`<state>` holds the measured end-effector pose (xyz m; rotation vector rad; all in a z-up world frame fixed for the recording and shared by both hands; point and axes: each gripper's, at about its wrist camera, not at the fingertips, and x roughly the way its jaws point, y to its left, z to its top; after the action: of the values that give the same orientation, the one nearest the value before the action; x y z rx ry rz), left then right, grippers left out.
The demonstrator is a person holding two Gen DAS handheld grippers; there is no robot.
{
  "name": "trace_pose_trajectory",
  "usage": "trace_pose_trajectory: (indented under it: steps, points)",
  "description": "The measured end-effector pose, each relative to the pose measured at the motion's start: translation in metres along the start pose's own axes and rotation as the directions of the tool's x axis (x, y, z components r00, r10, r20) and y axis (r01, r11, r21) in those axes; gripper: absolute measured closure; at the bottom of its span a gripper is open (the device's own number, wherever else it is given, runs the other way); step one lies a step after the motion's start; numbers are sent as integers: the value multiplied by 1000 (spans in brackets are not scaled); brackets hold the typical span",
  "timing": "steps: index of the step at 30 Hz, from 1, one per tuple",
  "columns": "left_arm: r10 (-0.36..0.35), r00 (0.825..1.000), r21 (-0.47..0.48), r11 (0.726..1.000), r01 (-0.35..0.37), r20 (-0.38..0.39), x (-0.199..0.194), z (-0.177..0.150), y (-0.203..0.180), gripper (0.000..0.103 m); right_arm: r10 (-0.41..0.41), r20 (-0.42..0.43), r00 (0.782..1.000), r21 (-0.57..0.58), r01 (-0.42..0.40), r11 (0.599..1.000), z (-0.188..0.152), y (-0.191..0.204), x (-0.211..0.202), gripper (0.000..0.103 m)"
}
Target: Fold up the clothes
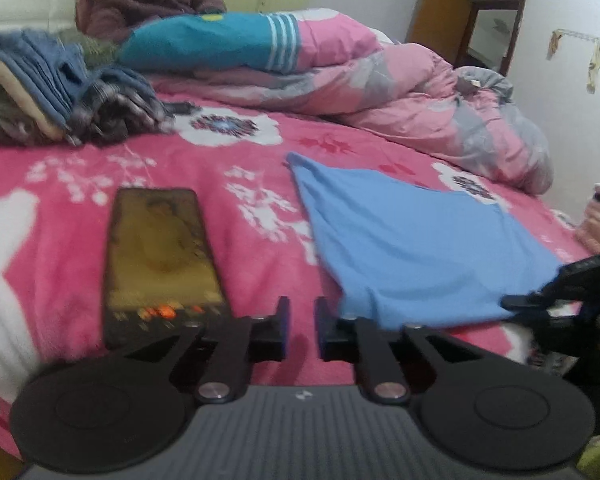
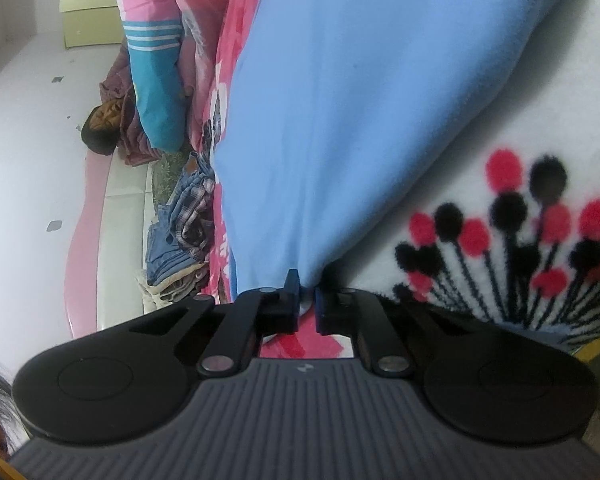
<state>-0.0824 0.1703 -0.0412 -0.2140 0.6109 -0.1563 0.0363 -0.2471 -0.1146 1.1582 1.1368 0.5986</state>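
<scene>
A light blue garment [image 1: 412, 248] lies flat on the pink flowered blanket [image 1: 60, 240] of the bed. My left gripper [image 1: 302, 320] hovers low at the garment's near left corner. Its jaws stand a narrow gap apart, with only blanket showing between them and the cloth just right of the right finger. My right gripper [image 2: 308, 292] is shut on the near edge of the blue garment [image 2: 340, 120]; this view is rolled onto its side. In the left wrist view the right gripper [image 1: 512, 304] pinches the garment's near right corner.
A phone [image 1: 160, 256] with a lit screen lies on the blanket just left of my left gripper. Folded clothes [image 1: 60, 92] are stacked at the back left. A bunched pink quilt [image 1: 380, 92] and a teal pillow [image 1: 204, 40] fill the far side, with a person [image 1: 140, 0] behind them.
</scene>
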Motion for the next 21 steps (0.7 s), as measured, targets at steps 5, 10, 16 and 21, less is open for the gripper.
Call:
trace_pose_trajectory:
  steps: [5,10,16,21]
  points:
    - [1,1000,20,1000,-1,-24,7,-10,-16,67,-5,-60,998,-106,-2,994,-8,18,6,94]
    - [15,1000,26,1000,-15,-16,10,-12,-20,66,-140,-163,977,-551,27,834,-42,80,28,92]
    - [16,1000,-36,999,-17,-16,8,-11,-11,67,-332,64,941,-995,32,-99,-138,132,77,88]
    - [-19,1000,-179,984,18,-5,0,-12,8,67,-331,157,930,-860,-36,-509,-166,122,107,88]
